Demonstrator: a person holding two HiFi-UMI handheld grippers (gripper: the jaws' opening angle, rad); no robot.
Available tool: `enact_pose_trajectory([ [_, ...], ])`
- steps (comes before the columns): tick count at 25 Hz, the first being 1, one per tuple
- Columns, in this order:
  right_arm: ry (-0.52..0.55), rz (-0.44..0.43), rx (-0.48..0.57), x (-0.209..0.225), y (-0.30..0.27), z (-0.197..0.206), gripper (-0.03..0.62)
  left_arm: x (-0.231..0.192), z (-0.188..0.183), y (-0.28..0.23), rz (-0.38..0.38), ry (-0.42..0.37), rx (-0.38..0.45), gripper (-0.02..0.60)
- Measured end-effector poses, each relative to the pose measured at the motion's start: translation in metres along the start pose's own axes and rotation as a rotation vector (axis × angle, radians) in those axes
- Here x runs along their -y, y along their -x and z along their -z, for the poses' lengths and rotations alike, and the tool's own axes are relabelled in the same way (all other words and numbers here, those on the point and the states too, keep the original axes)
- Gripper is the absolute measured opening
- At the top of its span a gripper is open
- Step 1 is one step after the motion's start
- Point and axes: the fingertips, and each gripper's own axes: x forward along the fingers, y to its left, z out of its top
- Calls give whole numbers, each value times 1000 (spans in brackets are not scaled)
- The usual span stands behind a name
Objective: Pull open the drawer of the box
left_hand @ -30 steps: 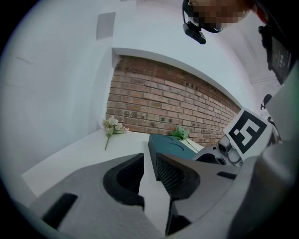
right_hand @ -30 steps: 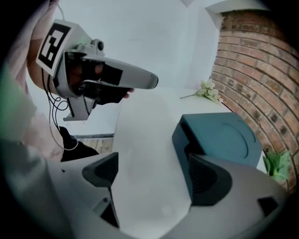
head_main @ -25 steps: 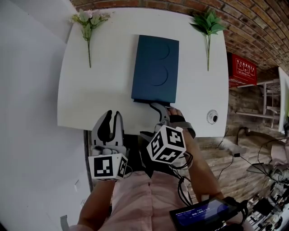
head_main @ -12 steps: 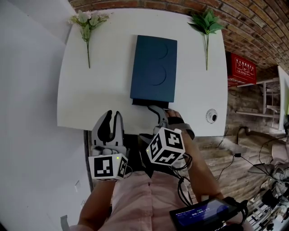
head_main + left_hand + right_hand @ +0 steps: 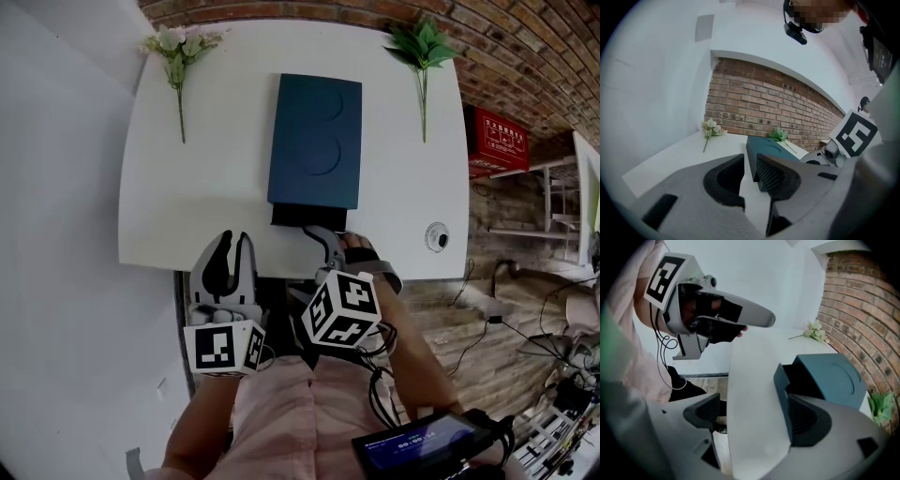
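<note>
1. One second was enough for a visible gain. The drawer now shows as a wider dark band at the near end of the blue box. A moment ago only a thin sliver of it peeked out.
2. As far as I can tell, the box sits where it did on the white tabletop. So the pull seems to be going into the drawer rather than dragging the whole box along.
3. I'd call the task under way but well short of done. The drawer is only partly out, with most of its length inside the box, so a longer draw toward the person is needed.
4. The right gripper has its jaws spread wide and is pinching nothing.
   - The drawer's front panel stands between the jaws, close against the jaw on the box side.
   - That jaw appears to reach into the dark hollow behind the panel like a hook.
   - The other jaw hangs well apart from the panel, over the near part of the tabletop.
5. The left gripper hovers just off the near edge of the tabletop, to the left of the drawer.
   - Its jaws are only slightly apart, with nothing between them.
   - The box lies ahead of them and off to their right, clear of any contact.
</note>
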Motion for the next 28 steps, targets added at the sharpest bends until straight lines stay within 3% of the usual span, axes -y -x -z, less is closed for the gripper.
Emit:
enact_pose_trajectory([
  [6, 4, 7, 4, -3, 1, 1, 457, 1, -2, 2, 3, -3, 10, 89],
  [11, -31, 92, 62, 12, 21, -3, 447, 6, -13, 5, 13, -15, 32, 89],
  [16, -54, 193, 50, 37, 40, 18, 367, 14, -22, 8, 25, -34, 43, 89],
  [21, -17, 267, 46, 49, 39, 31, 211, 15, -21, 11, 28, -48, 32, 89],
  [28, -18, 302, 60, 57, 34, 33, 157, 12, -12, 12, 26, -51, 20, 89],
])
